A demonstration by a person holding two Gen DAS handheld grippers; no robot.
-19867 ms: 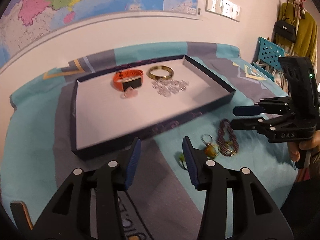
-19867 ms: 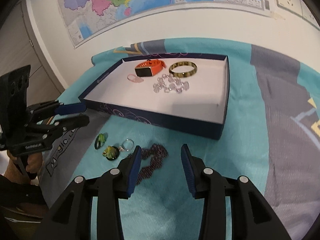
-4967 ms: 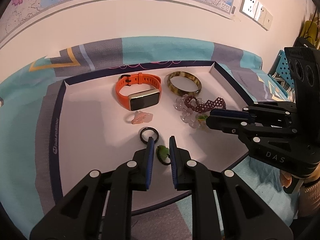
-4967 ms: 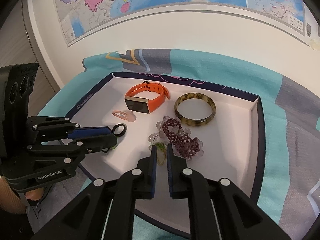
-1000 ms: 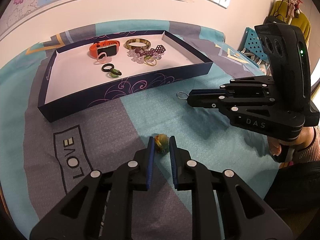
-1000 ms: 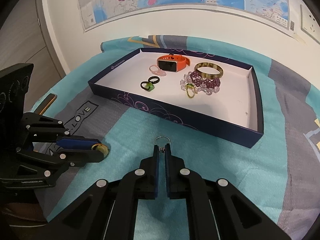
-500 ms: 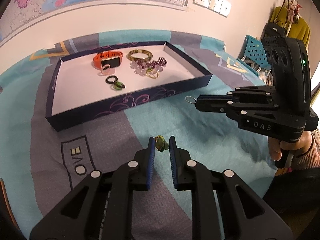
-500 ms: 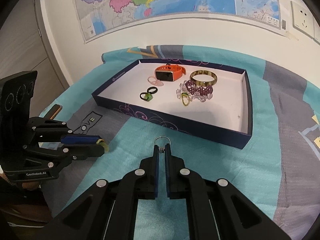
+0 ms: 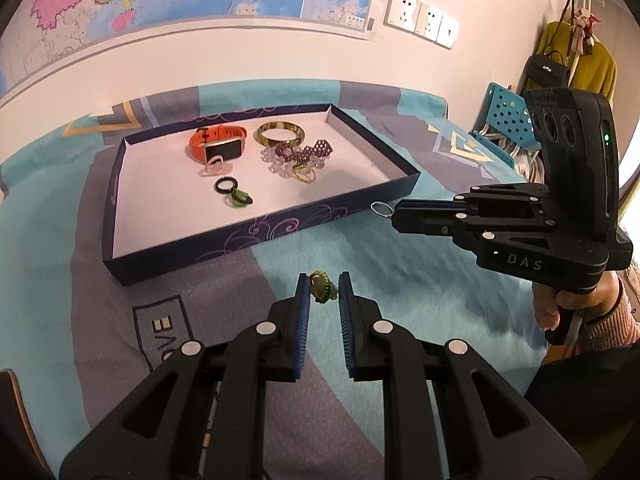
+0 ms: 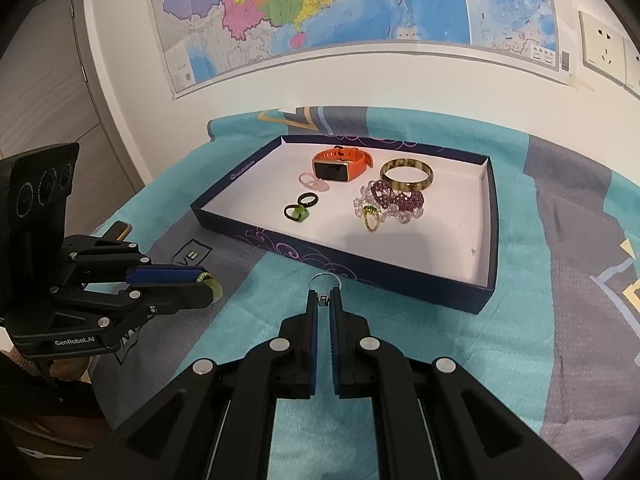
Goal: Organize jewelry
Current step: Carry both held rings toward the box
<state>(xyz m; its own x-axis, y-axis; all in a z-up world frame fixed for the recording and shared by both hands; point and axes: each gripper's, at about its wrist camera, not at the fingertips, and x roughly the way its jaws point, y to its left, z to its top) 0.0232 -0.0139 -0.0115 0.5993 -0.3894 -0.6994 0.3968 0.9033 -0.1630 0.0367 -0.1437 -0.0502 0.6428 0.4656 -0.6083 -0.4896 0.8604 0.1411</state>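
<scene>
My left gripper (image 9: pixel 323 285) is shut on a small green-and-yellow beaded piece (image 9: pixel 320 286), held just above the cloth in front of the tray. From the right wrist view it shows at the left, the beaded piece (image 10: pixel 210 282) poking from its tip. My right gripper (image 10: pixel 325 297) is shut on a thin silver ring (image 10: pixel 325 280), close to the tray's front wall (image 10: pixel 360 268). In the navy tray (image 9: pixel 256 232) lie an orange watch (image 9: pixel 218 144), a bangle (image 9: pixel 280 133), purple beads (image 9: pixel 316 152), a gold ring (image 9: pixel 304 175), a black ring (image 9: pixel 225 185), a green ring (image 9: pixel 240 198) and a pink ring (image 9: pixel 216 165).
A teal and grey cloth (image 9: pixel 400 280) covers the table. A flat orange-edged thing (image 10: pixel 120 230) lies at its left edge. A blue perforated crate (image 9: pixel 504 120) stands off the right end, with a bag and a yellow garment (image 9: pixel 576 64) behind. A person's hand (image 9: pixel 560 308) holds the right gripper.
Both grippers have tipped upward, so the tray sits lower in both views and more wall shows. The beaded piece and the silver ring stay held.
</scene>
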